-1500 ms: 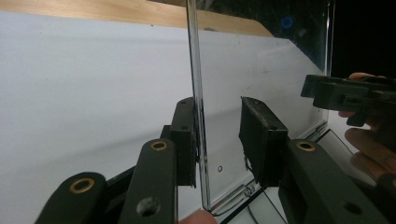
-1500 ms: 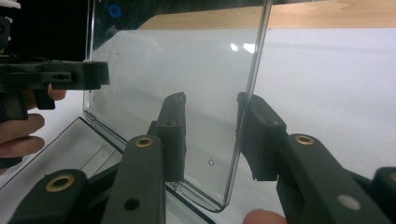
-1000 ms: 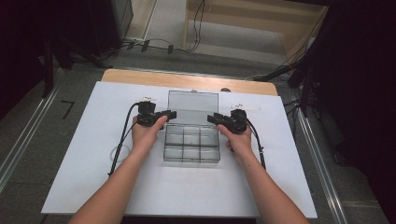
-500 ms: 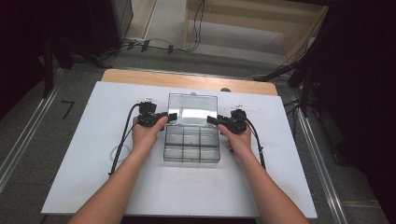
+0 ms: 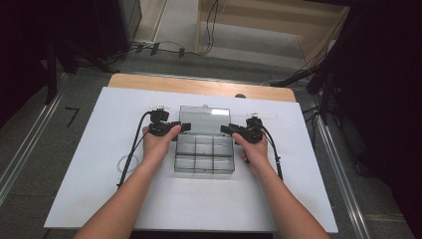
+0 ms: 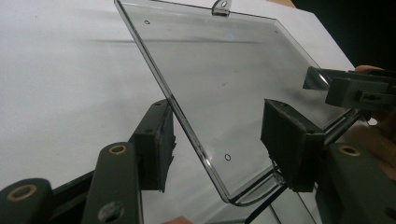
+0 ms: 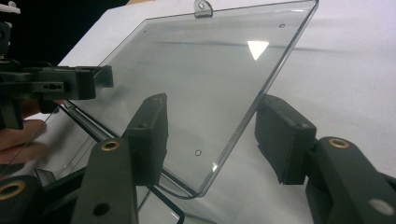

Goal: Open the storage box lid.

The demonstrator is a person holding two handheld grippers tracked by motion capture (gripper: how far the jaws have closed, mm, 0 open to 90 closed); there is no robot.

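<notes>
Standing with jaws parted on either side of the clear hinged plastic lid [image 5: 203, 120], not pressing it, the left tool [image 5: 180, 126] and right tool [image 5: 227, 129] have just been opening, leaving the transparent compartment box [image 5: 204, 158] open mid-worktop [image 5: 89, 149], apparently so the lid rests unaided.

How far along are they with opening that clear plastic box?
Done: the lid is swung open behind the empty compartment box. In hand: the left tongs and right tongs straddle the lid's side edges, their jaws just opening, pads off the plastic. Left: drawing both tongs away; whether the lid then stays up I cannot tell.
</notes>
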